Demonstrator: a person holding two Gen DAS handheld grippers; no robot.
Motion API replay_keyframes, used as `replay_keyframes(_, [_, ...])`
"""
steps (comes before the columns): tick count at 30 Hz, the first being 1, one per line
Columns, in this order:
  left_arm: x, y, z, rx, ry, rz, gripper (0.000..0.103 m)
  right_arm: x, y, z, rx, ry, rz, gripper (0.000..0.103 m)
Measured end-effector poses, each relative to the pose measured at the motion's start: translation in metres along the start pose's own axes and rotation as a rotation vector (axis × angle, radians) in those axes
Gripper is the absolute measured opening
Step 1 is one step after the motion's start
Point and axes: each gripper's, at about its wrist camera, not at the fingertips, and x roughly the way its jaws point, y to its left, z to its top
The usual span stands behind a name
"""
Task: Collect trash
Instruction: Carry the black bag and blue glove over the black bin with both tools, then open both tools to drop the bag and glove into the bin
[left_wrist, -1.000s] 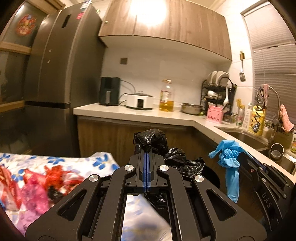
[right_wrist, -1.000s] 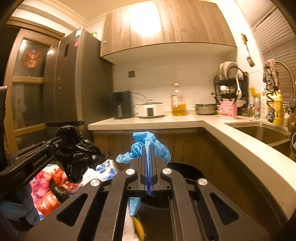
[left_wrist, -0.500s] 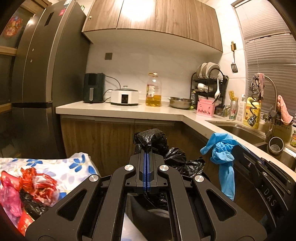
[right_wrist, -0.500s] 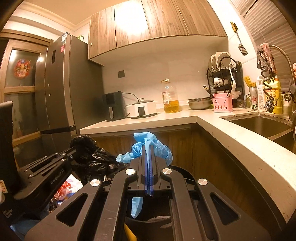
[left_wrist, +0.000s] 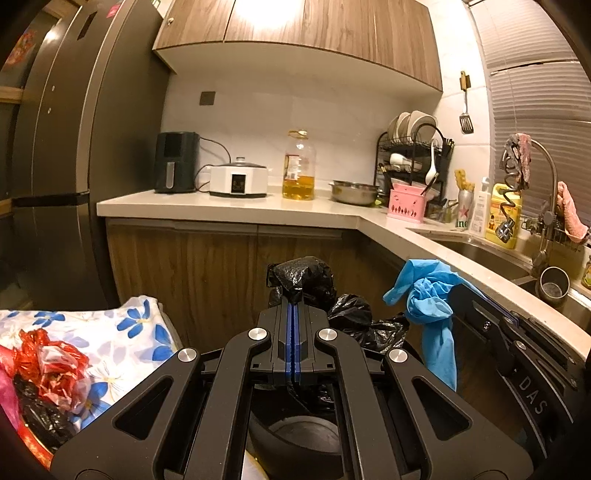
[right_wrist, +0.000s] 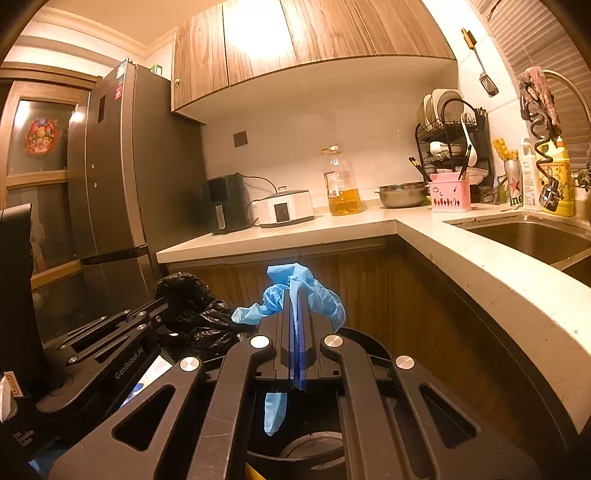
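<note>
Black plastic bag (left_wrist: 301, 275) bunched at 12 o'clock of left gripper (left_wrist: 294, 301), jaws clamped on it, no clear long axis. Blue glove (right_wrist: 295, 291) pinched in right gripper (right_wrist: 296, 295), long axis vertical, tail hanging toward 6 o'clock over dark bin (right_wrist: 314, 448).

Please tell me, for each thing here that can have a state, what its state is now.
Left gripper: jaws shut on black plastic bag.
Right gripper: jaws shut on blue glove, which hangs down.
Dark bin: open, below both grippers.
Oil bottle: upright, partly full.
Upper cabinets: doors closed.
Red wrappers: crumpled on flowered cloth.
</note>
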Motion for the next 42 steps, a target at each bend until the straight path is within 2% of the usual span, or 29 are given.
replay_keyframes(9, [0.018,0.002,-0.007,-0.008,0.037,-0.035,0.0,0.013,0.002,-0.005,0.001,0.031,0.013,0.003])
replay_keyframes(12, [0.024,0.002,-0.009,0.004,0.052,-0.041,0.004,0.016,0.001,-0.005,0.01,0.034,0.012,0.005])
replay_keyframes(14, [0.026,0.003,-0.01,0.001,0.06,-0.044,0.013,0.017,0.0,-0.006,0.016,0.035,0.008,0.009])
replay_keyframes(19, [0.027,0.005,-0.013,-0.005,0.062,-0.045,0.038,0.017,-0.004,-0.006,0.025,0.033,-0.003,0.027])
replay_keyframes(24, [0.025,0.007,-0.015,-0.009,0.059,-0.032,0.052,0.015,-0.009,-0.006,0.039,0.032,-0.019,0.034])
replay_keyframes(32, [0.004,0.022,-0.02,-0.013,0.039,0.066,0.073,0.002,-0.003,-0.009,0.021,0.024,-0.049,0.052])
replay_keyframes(39, [-0.03,0.037,-0.026,-0.008,0.039,0.186,0.081,-0.01,0.008,-0.015,0.015,0.028,-0.067,0.069])
replay_keyframes(42, [-0.046,0.044,-0.028,0.002,0.03,0.228,0.084,-0.018,0.015,-0.017,0.014,0.028,-0.07,0.073])
